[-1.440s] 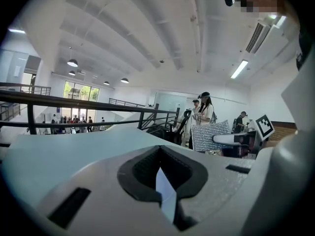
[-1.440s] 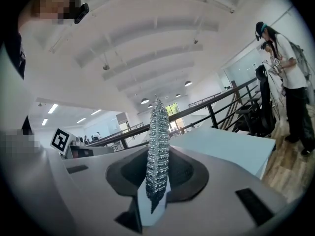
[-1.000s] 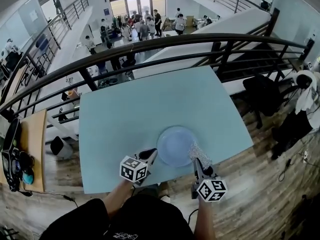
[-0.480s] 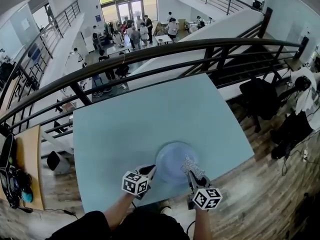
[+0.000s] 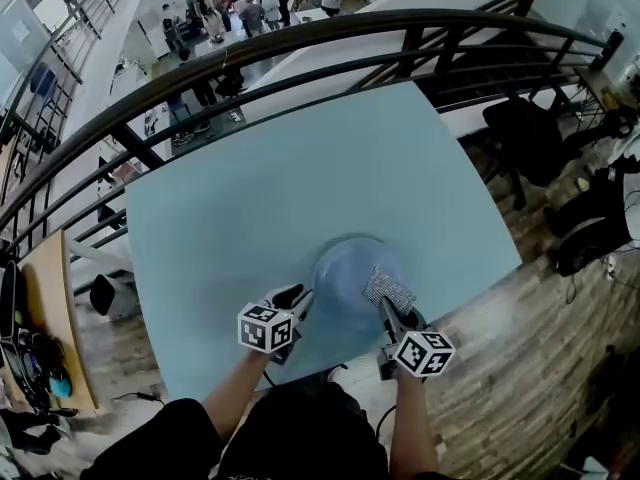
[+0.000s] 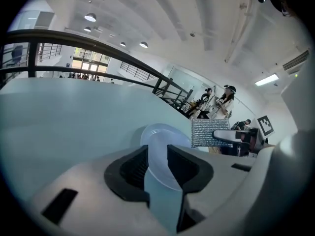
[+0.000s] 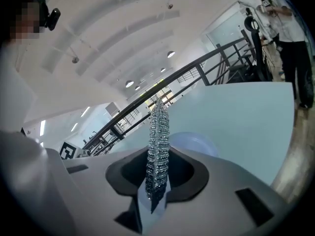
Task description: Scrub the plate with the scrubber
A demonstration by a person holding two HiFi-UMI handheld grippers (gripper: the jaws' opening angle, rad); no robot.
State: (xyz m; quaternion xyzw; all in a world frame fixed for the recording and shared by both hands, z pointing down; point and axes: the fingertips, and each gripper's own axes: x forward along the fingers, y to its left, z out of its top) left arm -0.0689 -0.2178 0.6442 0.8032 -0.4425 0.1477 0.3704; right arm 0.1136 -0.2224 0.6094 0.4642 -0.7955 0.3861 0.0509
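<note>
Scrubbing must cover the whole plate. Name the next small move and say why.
Probably sweep the scrubber leftward across the plate: the right gripper holds it over the plate's right side, the middle lies bare, and the left gripper clamps the near-left rim.

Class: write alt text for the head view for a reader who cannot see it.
On a light blue table, the left gripper clamps the rim of a round pale blue plate while the right gripper holds a silvery mesh scrubber over it.

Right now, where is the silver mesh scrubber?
The silver mesh scrubber is clamped in the right gripper, over the right side of the pale blue round plate in the head view.
</note>
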